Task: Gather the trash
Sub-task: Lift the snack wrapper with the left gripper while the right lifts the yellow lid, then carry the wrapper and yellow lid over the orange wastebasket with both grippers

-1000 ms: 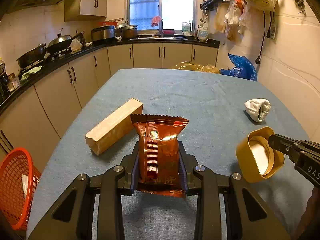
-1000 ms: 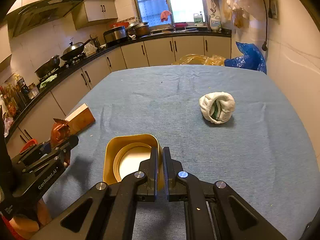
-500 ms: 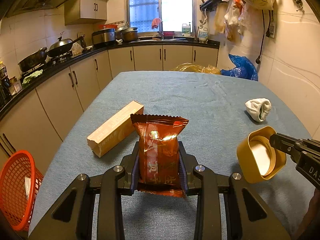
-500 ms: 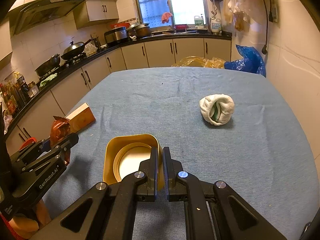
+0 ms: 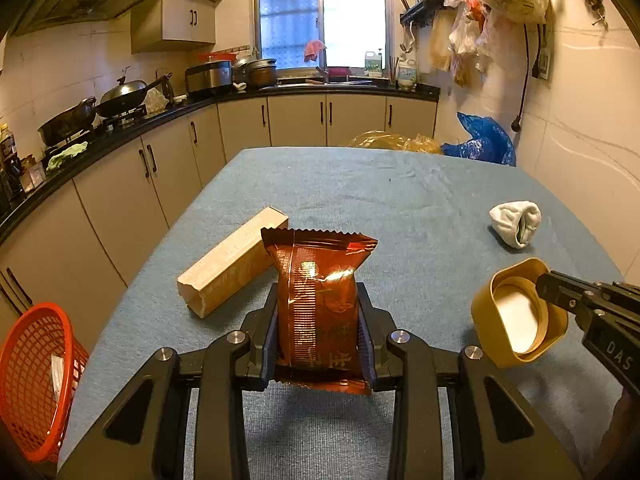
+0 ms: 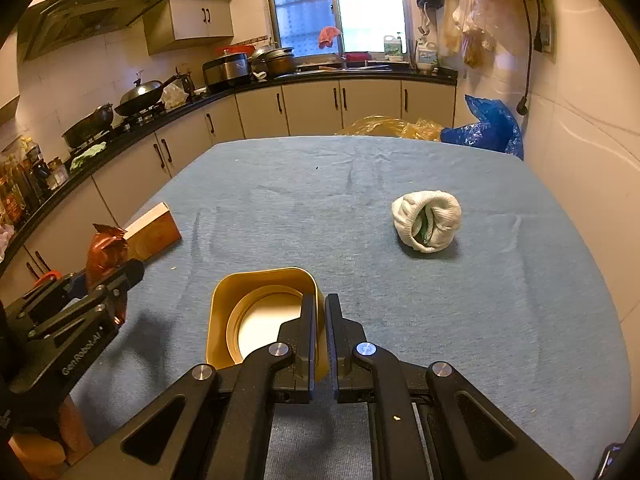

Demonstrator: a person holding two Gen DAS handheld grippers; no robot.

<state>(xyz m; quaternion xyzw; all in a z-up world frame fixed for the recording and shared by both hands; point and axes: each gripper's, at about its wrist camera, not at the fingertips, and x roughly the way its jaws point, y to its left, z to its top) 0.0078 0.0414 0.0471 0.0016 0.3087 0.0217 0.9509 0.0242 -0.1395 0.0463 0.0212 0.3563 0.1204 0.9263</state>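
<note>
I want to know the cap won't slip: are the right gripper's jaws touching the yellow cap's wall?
Touching. In the right wrist view the right gripper has its jaws shut on the near wall of the yellow cap, one inside, one outside.

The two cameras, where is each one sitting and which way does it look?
Left wrist: sits on the left tool, looks down the table toward the window; shows its fingers shut on a red packet, and the right tool at right.
Right wrist: sits on the right tool, looks the same way; shows its fingers pinching a gold lid, and the left tool at left.
Both see: packet, lid, box, white bundle.
</note>
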